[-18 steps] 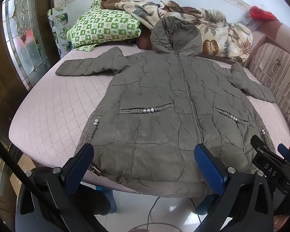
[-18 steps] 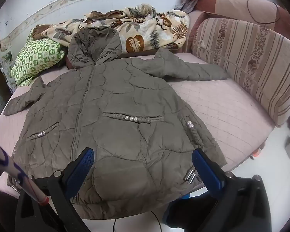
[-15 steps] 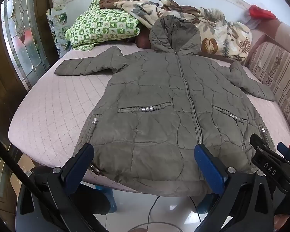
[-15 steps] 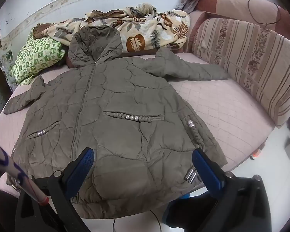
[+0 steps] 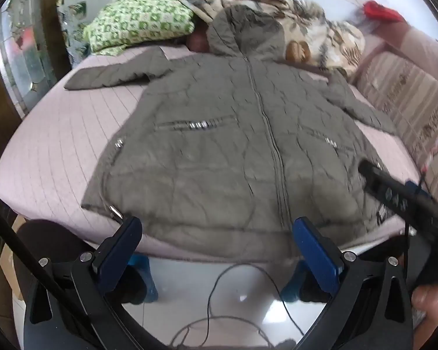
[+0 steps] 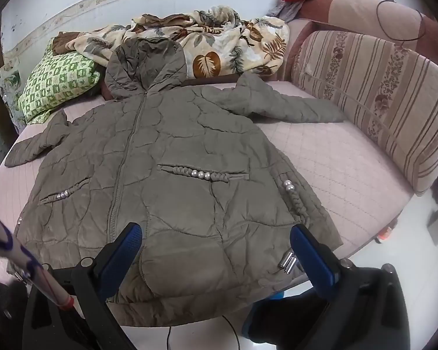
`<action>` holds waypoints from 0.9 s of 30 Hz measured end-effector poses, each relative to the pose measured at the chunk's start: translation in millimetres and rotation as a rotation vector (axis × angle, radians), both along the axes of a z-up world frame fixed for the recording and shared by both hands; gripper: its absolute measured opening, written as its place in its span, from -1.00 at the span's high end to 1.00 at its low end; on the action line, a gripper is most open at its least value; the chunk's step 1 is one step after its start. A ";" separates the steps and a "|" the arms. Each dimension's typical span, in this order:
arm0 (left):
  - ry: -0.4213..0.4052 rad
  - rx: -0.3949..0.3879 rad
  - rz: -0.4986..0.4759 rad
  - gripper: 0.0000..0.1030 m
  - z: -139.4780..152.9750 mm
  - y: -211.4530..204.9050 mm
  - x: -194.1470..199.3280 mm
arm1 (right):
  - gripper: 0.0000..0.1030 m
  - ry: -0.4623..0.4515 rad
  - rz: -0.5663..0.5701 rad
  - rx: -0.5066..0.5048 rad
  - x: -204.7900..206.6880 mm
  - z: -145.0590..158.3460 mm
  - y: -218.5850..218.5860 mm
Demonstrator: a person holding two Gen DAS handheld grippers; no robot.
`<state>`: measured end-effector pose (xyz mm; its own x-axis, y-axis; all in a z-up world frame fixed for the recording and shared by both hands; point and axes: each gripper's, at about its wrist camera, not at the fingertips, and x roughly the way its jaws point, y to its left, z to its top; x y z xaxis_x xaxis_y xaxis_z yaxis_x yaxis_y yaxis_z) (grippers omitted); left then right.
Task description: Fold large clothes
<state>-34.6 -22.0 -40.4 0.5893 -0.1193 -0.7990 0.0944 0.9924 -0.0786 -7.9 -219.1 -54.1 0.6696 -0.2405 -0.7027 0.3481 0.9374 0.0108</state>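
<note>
While formerly nearer, left tongs (image 5: 217,242) and right tongs (image 6: 216,249) both wide, empty, above jacket (image 6: 172,180) hem.

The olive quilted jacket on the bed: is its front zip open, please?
No, the olive quilted jacket lies flat with its zip closed from hem to hood.

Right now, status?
Left gripper and right gripper open, empty. Jacket flat on bed, zipped, sleeves out. Nothing on it.

Olive quilted jacket (image 5: 233,151) lies spread flat on the pink bed (image 5: 58,145), left hand-held gripper (image 5: 216,242) gaping.
</note>
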 end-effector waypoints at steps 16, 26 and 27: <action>-0.066 -0.140 -0.152 -1.00 23.8 -1.2 -43.0 | -0.99 -0.024 -0.010 -0.014 -13.0 11.6 -4.8; -0.167 -0.149 -0.144 -1.00 54.8 5.3 -61.9 | -0.99 -0.054 -0.017 -0.049 -28.8 25.8 -1.0; -0.183 -0.145 -0.140 -1.00 58.7 6.2 -65.3 | -0.99 -0.058 -0.017 -0.057 -30.5 27.8 0.3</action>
<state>-99.9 -15.9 18.4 0.6919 -0.3154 -0.6494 0.2555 0.9483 -0.1883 -38.3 -218.8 -26.3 0.7044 -0.2903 -0.6478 0.3640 0.9312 -0.0215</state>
